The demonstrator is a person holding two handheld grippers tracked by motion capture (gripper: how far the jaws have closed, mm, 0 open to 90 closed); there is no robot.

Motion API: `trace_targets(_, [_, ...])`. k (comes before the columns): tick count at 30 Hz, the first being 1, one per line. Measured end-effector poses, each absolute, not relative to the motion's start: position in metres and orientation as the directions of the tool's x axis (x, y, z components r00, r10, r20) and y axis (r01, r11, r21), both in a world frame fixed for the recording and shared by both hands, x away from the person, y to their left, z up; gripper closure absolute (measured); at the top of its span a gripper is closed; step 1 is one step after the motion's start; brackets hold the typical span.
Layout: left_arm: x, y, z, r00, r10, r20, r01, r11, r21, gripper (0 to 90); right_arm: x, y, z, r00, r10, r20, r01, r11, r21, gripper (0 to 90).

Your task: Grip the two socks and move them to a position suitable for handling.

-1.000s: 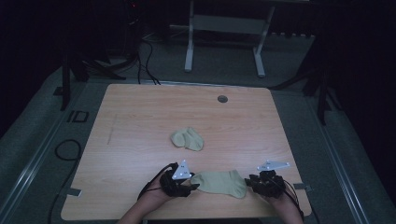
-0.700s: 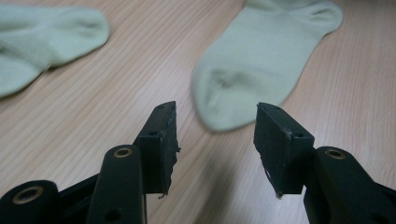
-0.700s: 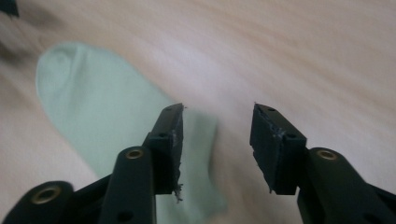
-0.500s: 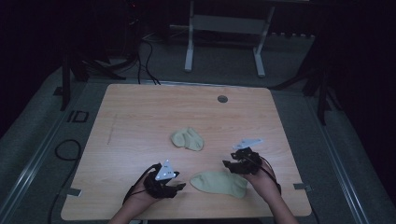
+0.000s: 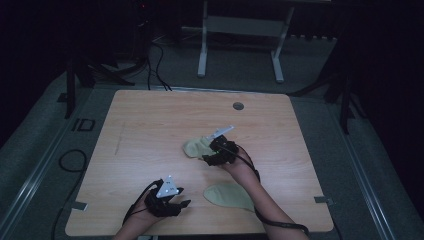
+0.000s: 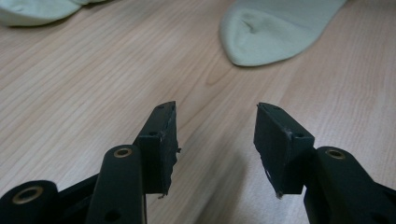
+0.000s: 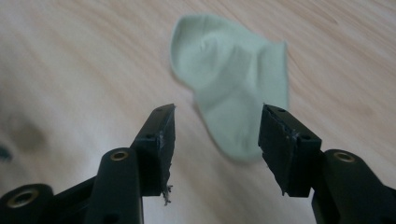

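From above, the wooden table carries two pale green socks. The farther sock lies near the table's middle, and the right tool sits just at its near-right edge, partly covering it. The nearer sock lies flat toward the front edge, with the person's right forearm crossing its right side. The left tool rests low at the front left, apart from both socks, pointing toward the nearer sock.

The right gripper view gives what the high view hides: its jaws stand wide apart with nothing between them, poised over the farther sock, which is bent at the heel, its lower end reaching down between the jaw tips. This view is somewhat blurred.

The left gripper view shows its jaws also wide and empty above bare wood, with the rounded toe of the nearer sock ahead and a sliver of the other sock at the upper left.
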State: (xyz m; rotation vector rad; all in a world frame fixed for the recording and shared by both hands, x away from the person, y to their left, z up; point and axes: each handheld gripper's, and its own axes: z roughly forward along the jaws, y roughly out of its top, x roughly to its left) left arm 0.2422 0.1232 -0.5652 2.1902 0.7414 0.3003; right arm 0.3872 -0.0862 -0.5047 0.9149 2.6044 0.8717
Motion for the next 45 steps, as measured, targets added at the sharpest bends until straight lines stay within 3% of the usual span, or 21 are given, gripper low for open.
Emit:
trace_targets(13, [0.243, 0.127, -0.565, 0.797, 0.604, -0.029, 0.41, -0.505, 0.76, 48.9, 0.434, -0.035, -0.533, -0.717, 0.691, -0.09, 0.558, 0.647, 0.52, 43.2])
trace_targets(18, [0.243, 0.125, -0.566, 0.797, 0.603, -0.036, 0.413, -0.501, 0.761, 48.9, 0.433, -0.032, -0.544, -0.715, 0.695, -0.084, 0.572, 0.649, 0.501, 60.0])
trace_targets(21, [0.243, 0.124, -0.565, 0.8, 0.599, -0.033, 0.408, -0.503, 0.762, 48.9, 0.43, -0.03, -0.543, -0.73, 0.677, -0.094, 0.554, 0.665, 0.501, 76.3])
trace_targets(24, [0.243, 0.124, -0.565, 0.8, 0.599, -0.036, 0.409, -0.5, 0.763, 48.9, 0.428, -0.029, -0.543, -0.728, 0.677, -0.109, 0.548, 0.669, 0.502, 81.8])
trace_targets(32, [0.243, 0.126, -0.564, 0.798, 0.602, -0.034, 0.408, -0.497, 0.766, 48.9, 0.423, -0.043, -0.524, -0.726, 0.678, -0.113, 0.539, 0.664, 0.518, 83.5])
trace_targets(45, [0.242, 0.124, -0.564, 0.796, 0.604, -0.036, 0.409, -0.493, 0.768, 48.8, 0.41, -0.108, -0.493, -0.671, 0.732, -0.118, 0.57, 0.611, 0.549, 83.5])
